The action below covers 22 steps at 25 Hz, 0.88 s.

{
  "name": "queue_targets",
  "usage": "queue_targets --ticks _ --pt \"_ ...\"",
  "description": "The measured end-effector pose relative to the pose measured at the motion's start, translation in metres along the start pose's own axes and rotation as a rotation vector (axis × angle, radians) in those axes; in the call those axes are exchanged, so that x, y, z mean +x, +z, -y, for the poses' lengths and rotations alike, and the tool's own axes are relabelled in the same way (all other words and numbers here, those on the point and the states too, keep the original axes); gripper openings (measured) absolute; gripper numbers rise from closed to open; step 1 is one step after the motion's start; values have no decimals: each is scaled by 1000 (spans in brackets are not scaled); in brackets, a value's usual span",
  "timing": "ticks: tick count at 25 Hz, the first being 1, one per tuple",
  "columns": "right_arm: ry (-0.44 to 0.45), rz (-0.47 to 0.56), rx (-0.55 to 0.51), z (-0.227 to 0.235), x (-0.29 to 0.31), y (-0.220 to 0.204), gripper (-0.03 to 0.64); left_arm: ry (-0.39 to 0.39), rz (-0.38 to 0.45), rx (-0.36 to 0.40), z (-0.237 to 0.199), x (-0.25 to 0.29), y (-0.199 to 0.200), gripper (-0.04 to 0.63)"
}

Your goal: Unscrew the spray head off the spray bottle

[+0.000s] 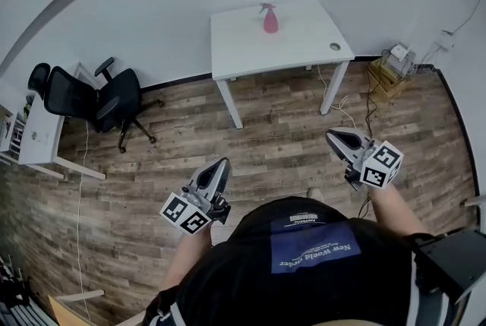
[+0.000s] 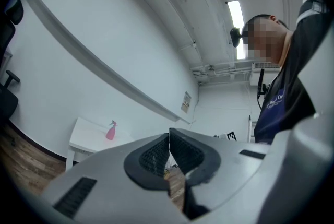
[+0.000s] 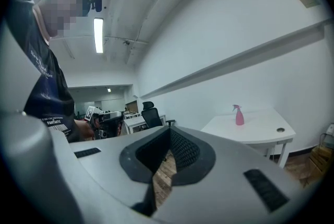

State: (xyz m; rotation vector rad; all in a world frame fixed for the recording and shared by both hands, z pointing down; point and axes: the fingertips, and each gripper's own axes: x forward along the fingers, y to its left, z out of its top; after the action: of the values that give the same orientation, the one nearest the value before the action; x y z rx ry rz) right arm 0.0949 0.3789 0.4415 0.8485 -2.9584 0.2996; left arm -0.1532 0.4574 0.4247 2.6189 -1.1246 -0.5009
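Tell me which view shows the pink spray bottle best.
Right gripper view: the spray bottle stands side-on against the white wall, with spray head and body both distinct. Head view shows it from above, small, on the white table. Left gripper view shows it smaller and far off.

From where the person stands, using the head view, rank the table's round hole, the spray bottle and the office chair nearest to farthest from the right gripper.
1. The round hole, right side of the table, nearest the right gripper.
2. The spray bottle, near the table's back edge.
3. The office chair, far off to the left.
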Motion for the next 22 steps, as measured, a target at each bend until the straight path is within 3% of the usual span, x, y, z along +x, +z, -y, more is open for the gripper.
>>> queue_targets --ticks 15,22 --pt "127 16 -24 217 -21 50 -5 92 52 41 -3 212 -17 -9" --pt "138 5 13 294 -31 47 -6 109 -1 20 -11 287 -41 -9"
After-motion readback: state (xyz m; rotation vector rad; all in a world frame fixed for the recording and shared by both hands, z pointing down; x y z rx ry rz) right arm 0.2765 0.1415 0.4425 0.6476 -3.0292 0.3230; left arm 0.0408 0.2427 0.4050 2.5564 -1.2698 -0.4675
